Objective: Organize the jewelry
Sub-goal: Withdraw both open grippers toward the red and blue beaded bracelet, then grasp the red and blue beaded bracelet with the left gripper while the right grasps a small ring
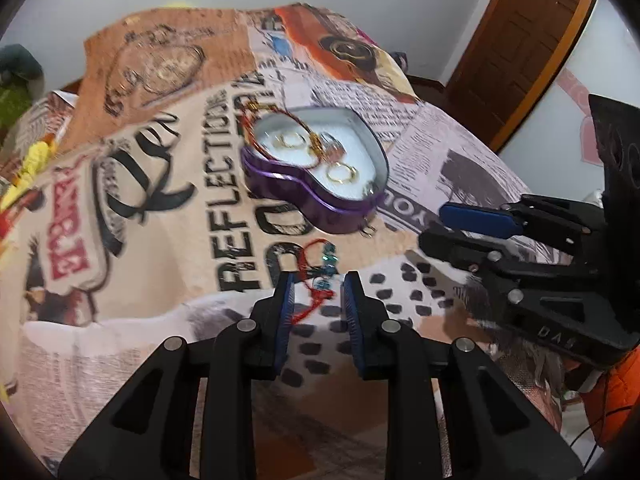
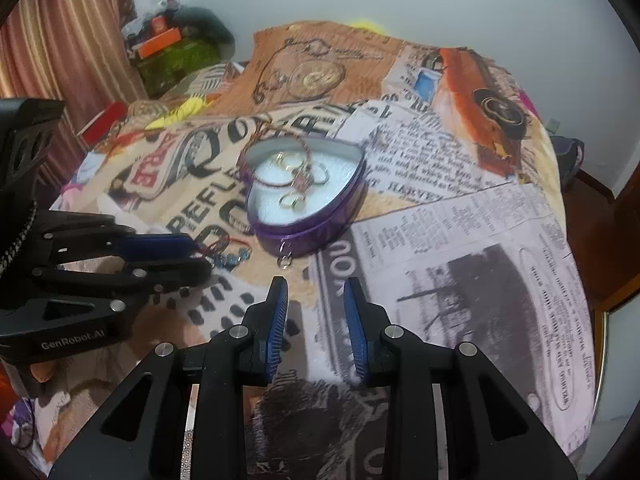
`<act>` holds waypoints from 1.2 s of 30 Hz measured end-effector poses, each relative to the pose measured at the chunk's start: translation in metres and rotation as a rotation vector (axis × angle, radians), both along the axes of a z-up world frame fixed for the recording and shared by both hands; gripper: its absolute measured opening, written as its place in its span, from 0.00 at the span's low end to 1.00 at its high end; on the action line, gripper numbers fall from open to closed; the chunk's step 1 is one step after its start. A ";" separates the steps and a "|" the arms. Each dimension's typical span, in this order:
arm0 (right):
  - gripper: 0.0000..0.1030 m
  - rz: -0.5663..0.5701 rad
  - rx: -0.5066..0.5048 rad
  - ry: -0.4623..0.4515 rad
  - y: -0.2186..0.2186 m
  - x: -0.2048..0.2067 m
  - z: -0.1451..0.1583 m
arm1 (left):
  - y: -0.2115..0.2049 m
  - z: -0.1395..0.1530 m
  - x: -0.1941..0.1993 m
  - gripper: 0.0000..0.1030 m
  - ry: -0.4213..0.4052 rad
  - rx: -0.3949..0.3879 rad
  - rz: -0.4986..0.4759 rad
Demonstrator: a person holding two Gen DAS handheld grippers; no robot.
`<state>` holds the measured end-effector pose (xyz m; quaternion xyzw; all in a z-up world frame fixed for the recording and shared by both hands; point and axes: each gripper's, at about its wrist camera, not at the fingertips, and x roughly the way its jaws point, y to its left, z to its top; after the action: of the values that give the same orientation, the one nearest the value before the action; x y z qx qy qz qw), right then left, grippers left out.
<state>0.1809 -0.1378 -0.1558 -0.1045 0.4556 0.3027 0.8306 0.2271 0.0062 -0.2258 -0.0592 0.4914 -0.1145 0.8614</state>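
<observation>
A purple heart-shaped tin (image 1: 308, 200) (image 2: 316, 234) with a white lining lies open on the printed blanket. Inside are gold rings (image 1: 342, 172) (image 2: 294, 202), and a red and gold cord (image 1: 298, 118) (image 2: 306, 156) trails over the far rim. A small silver ring (image 1: 368, 233) (image 2: 285, 263) lies against the tin's near wall. A red thread bracelet with blue beads (image 1: 322, 270) (image 2: 234, 257) lies on the blanket between the tips of my left gripper (image 1: 319, 290) (image 2: 196, 258), whose pads stand apart from it. My right gripper (image 2: 316, 296) (image 1: 438, 229) is open with nothing between its fingers, just in front of the tin.
The blanket (image 2: 460, 240) covers a bed and drops off at its right edge. A brown wooden door (image 1: 520, 40) stands at the far right. A striped curtain (image 2: 60, 40) and a pile of boxes and bags (image 2: 172, 48) are at the back left.
</observation>
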 end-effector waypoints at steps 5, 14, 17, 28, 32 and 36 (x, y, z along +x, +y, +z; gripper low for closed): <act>0.25 0.017 0.000 0.017 0.004 -0.002 -0.007 | -0.002 -0.006 0.001 0.23 -0.007 -0.012 -0.002; 0.25 0.016 0.001 0.002 0.013 -0.003 -0.013 | 0.003 -0.008 0.002 0.06 -0.016 -0.028 0.014; 0.25 0.024 -0.013 -0.013 0.018 -0.002 -0.014 | 0.004 -0.006 0.000 0.06 -0.032 -0.013 0.026; 0.22 0.041 -0.033 0.009 0.033 0.012 -0.021 | 0.011 -0.006 -0.003 0.06 -0.049 -0.016 0.056; 0.10 0.035 -0.032 0.011 0.032 0.011 -0.022 | 0.009 -0.006 -0.004 0.06 -0.054 -0.008 0.053; 0.08 0.031 -0.031 0.015 0.032 0.012 -0.022 | 0.011 -0.004 -0.007 0.06 -0.054 -0.010 0.056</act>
<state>0.1931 -0.1062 -0.1775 -0.1222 0.4651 0.3091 0.8205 0.2204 0.0171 -0.2301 -0.0742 0.4656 -0.0943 0.8768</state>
